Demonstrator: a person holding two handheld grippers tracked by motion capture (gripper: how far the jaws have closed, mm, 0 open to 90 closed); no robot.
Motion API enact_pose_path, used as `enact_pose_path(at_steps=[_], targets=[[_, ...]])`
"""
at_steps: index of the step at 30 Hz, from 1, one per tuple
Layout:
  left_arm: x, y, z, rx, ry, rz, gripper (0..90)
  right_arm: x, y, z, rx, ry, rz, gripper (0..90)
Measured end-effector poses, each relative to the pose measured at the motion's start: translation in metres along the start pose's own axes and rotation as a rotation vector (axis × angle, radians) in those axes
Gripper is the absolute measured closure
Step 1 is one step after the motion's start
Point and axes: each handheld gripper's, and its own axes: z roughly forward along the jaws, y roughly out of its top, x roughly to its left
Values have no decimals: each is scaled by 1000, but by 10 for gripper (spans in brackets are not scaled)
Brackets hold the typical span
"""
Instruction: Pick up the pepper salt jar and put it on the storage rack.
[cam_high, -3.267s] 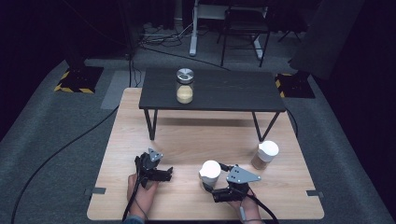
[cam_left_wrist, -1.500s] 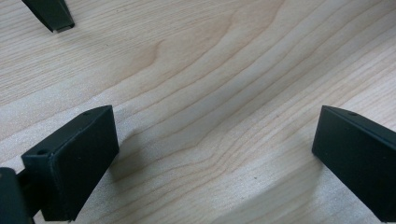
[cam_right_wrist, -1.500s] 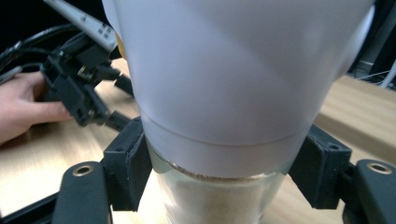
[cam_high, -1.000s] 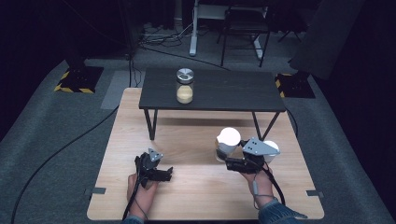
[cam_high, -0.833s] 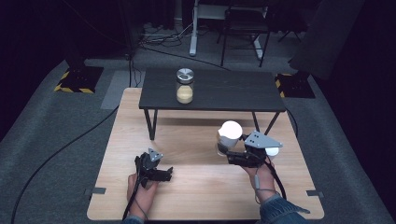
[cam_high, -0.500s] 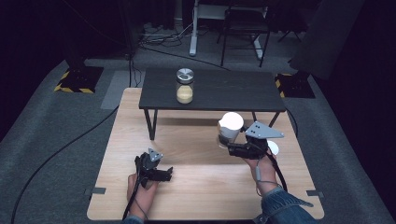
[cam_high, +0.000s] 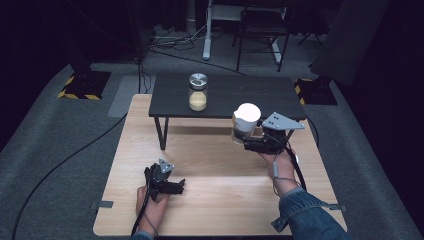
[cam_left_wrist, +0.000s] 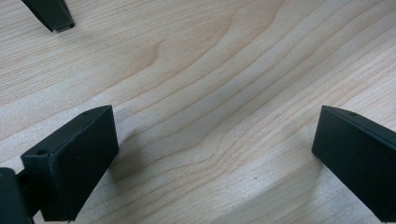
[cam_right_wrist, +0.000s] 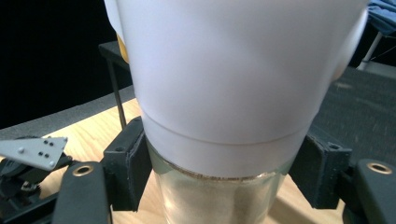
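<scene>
- Gripping a clear jar with a white cap (cam_high: 246, 122), the right gripper (cam_high: 243, 140) holds it in the air above the light wooden table (cam_high: 215, 160), just in front of the low black table (cam_high: 225, 92).
- In the right gripper view the two black jaws press on the jar's glass body (cam_right_wrist: 219, 196) right below the white cap (cam_right_wrist: 229, 70) — closed on it, with pale grainy contents showing through the glass.
- On the low black table stands a second jar with a metal lid (cam_high: 198, 92), partly full of yellow stuff, well apart to the left of the carried jar.
- The left gripper (cam_high: 176, 186) rests near the front edge of the wooden table; its own view shows the jaws standing wide apart over bare wood grain (cam_left_wrist: 201, 93), holding nothing.
- Risk, as a judgement: the pads bite on smooth glass close under a wide cap, so a quick swing or a tilt could let the jar slip or rotate in the grip.
- Another risk — the jar's bottom hangs close to the black table's front edge; bringing it across too low could knock it against that edge and jolt it loose.
- Setting it down off-level or too near the edge could topple it.
</scene>
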Motion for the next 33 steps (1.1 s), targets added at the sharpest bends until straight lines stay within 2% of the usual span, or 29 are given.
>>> enact_pose_path(at_steps=[4,13,16,28,33], targets=[[0,0,0,1,0,1,3,-1,9,6,3,-8,-8,298],[0,0,0,0,-1,0,3,-8,29,19,-3,-15,17,298],[0,0,0,1,0,1,3,-10,34,24,-10,-31,11,298],[0,0,0,-2,0,-1,3,-22,51,49,-11,-73,45,298],[0,0,0,-1,0,0,3,-25,57,60,3,-97,52,298]])
